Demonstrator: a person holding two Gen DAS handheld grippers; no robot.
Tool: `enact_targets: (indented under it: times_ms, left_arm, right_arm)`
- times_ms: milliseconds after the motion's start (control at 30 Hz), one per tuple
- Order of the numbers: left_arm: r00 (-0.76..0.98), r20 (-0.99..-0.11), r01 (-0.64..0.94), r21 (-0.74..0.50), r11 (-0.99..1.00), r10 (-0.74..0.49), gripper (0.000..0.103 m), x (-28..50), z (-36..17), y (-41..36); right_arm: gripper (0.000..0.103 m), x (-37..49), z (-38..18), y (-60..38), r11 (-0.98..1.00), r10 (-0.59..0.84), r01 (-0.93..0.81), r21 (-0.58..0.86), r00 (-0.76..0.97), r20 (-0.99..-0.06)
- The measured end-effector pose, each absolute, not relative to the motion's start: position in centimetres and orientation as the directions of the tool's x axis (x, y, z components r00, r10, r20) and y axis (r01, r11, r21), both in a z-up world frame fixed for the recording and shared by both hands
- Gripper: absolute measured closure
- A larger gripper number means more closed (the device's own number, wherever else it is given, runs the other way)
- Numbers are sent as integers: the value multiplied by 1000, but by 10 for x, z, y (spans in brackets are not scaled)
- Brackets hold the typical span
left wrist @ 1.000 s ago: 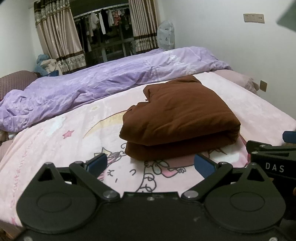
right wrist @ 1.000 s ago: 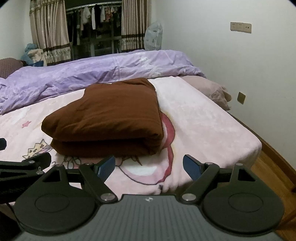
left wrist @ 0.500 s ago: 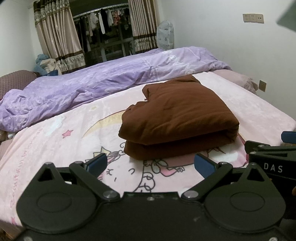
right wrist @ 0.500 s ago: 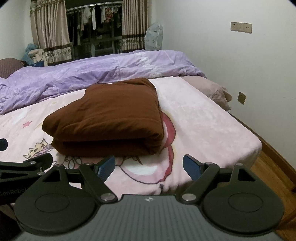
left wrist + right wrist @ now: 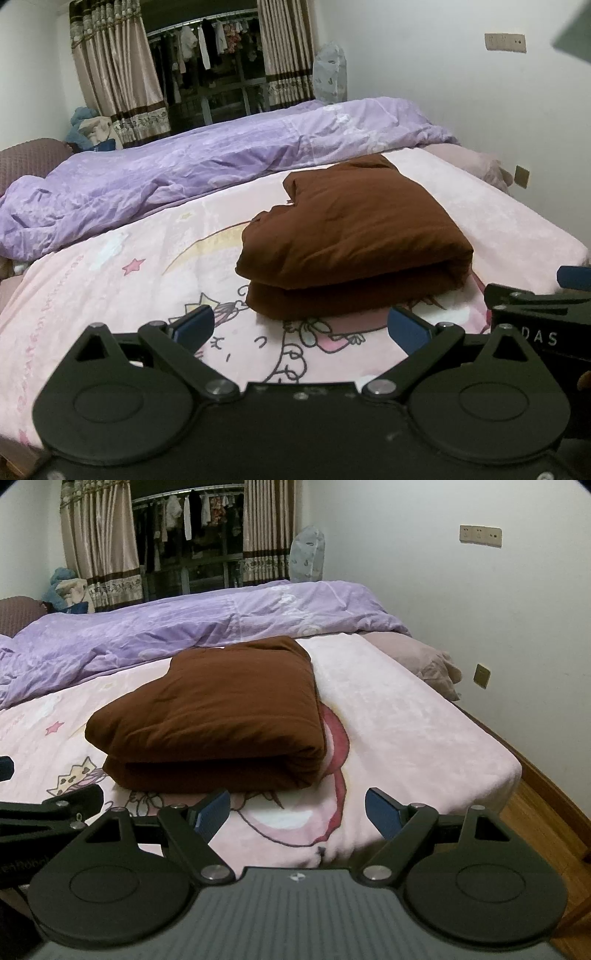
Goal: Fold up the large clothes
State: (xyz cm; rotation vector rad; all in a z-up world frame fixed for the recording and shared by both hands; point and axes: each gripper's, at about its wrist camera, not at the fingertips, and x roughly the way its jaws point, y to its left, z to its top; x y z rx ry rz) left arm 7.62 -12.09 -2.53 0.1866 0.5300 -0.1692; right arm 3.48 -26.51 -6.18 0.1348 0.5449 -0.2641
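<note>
Brown garment (image 5: pixel 351 236) folded into a thick two-layer bundle, lying on the pink cartoon-print blanket (image 5: pixel 110 280) of the bed, nearer the wall side than the purple duvet (image 5: pixel 184 173) heaped behind it. Left hand-held gripper (image 5: pixel 301 326) spread wide and empty, hanging just short of the bundle's near folded edge. Right hand-held gripper (image 5: pixel 297 808) likewise parted and holding nothing, level with the bundle's near right corner, its neighbour's linkage visible at the frame edge in each view.

Folding apparently done, or one tidy-up short of done: top layer sitting a little askew over the lower one, with a notch of loose cloth at the far left corner of the bundle, toward the duvet. For a clean finish: approach low along the blanket, take only the upper layer at its near corners, square it over the lower layer, then press flat rather than drag. Risk in grabbing both layers at once: whole bundle sliding on the plush blanket and the fold opening. Soft, bulky fabric likely to spring back, so slow release advisable.
</note>
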Motion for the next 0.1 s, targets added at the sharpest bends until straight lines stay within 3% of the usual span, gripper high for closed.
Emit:
enact_targets:
  times_ms: [100]
  left_arm:
    - [862, -492, 209, 119, 971, -125, 0, 73, -25, -119]
  right_arm:
    - [6, 34, -62, -265, 957, -212, 284, 56, 822, -528]
